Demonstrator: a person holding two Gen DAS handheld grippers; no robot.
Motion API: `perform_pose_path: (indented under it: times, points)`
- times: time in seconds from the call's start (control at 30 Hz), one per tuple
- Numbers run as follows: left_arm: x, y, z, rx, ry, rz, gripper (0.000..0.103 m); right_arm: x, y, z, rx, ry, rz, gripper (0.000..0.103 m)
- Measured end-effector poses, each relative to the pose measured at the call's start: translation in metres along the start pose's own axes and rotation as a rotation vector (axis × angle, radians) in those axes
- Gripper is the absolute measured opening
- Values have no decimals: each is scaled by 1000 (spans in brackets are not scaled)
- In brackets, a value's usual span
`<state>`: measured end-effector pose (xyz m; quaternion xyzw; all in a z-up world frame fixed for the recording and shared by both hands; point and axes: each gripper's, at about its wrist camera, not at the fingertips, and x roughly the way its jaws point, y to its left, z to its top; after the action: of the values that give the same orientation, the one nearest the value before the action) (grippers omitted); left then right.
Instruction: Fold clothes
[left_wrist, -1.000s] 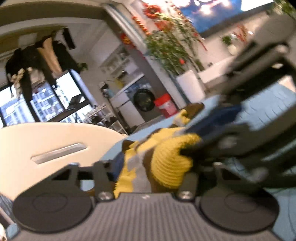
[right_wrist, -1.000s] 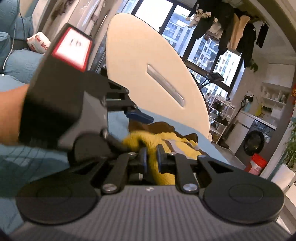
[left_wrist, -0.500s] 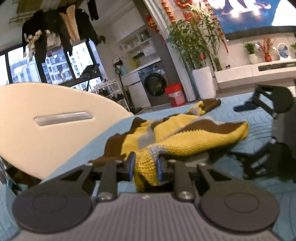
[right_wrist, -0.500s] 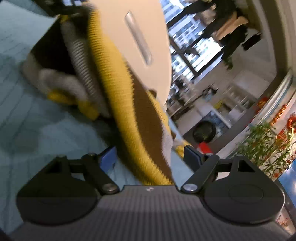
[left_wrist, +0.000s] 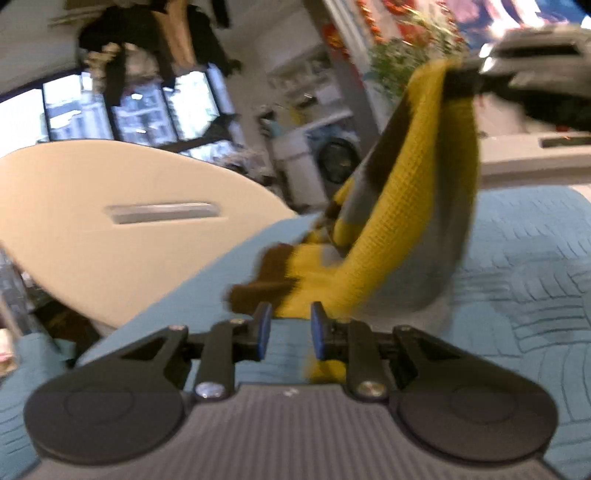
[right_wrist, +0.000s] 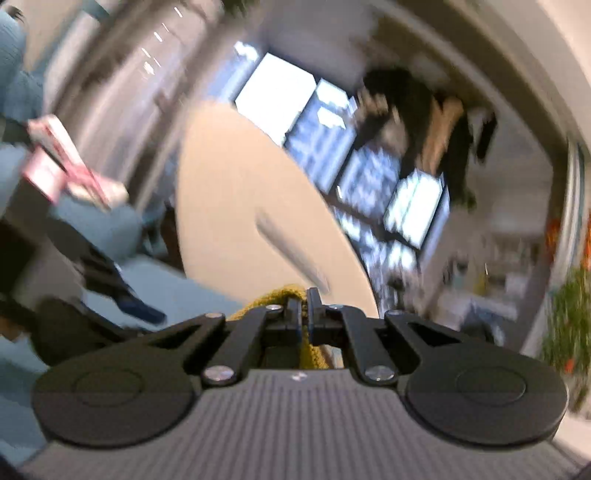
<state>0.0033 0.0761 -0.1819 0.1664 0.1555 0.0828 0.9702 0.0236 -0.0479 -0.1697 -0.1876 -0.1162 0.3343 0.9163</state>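
While the right gripper (right_wrist: 303, 308) pinches the sweater's (left_wrist: 413, 206) yellow edge, lifting it toward 1 o'clock, the left gripper (left_wrist: 290, 328) stands slightly parted with nothing between its pads, the hem just beyond its tips on the blue bedcover (left_wrist: 524, 266).

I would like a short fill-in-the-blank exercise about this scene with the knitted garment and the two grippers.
1. The knitted sweater is mostly ____ with brown and grey stripes.
2. The right gripper is ____ on the sweater's edge.
3. The sweater hangs over a quilted ____ bed cover.
4. Between the left gripper's pads there is a visible ____.

Missing words: yellow; shut; blue; gap
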Motion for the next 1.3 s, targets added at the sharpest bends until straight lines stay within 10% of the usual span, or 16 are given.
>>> perform_pose_path:
  times: [0.13,0.2,0.27,0.63,0.8,0.97,1.3]
  points:
    - [-64,46,3,-118,-32,34,35,-15,31,47,64,-29,68,6]
    - [-97,63,-1,-168,-30,15,86,-24,45,62,66,-8,107,6]
    - [-128,75,-7,-201,-48,40,100,-50,80,78,18,17,210,6]
    - [-173,94,-32,-16,144,91,103,-58,175,43,-16,382,440,16]
    - [-158,71,-26,-158,149,-63,103,-80,96,33,378,424,534,75]
    - [-110,8,-25,-182,227,-245,103,-50,-27,-22,835,485,138,82]
    - [-115,-30,-59,69,76,-146,103,54,-95,-169,1303,707,-245,83]
